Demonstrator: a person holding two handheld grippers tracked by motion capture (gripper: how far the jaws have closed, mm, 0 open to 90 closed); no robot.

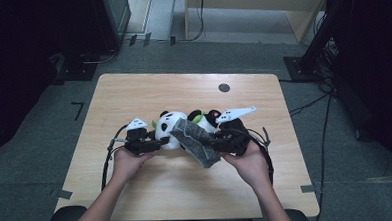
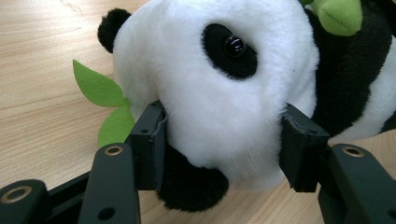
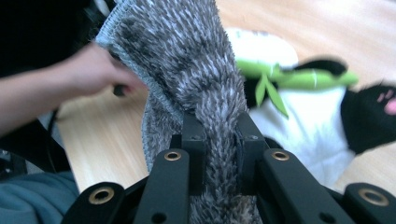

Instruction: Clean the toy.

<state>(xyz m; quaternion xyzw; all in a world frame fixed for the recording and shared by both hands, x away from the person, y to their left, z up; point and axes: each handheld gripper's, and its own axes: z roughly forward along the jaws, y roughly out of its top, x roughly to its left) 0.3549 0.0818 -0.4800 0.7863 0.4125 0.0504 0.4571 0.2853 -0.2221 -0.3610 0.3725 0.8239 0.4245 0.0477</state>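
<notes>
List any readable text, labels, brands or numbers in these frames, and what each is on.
None readable.
Plush panda: no tag or print in sight.
Grey fuzzy cloth: no label visible.
Left gripper and right gripper: black jaws unmarked.
Wooden table: only a dark round spot, no lettering.

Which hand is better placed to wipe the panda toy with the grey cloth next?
Right: the right gripper already pinches the grey cloth beside the panda toy, while the left gripper steadies the toy's head.
</notes>
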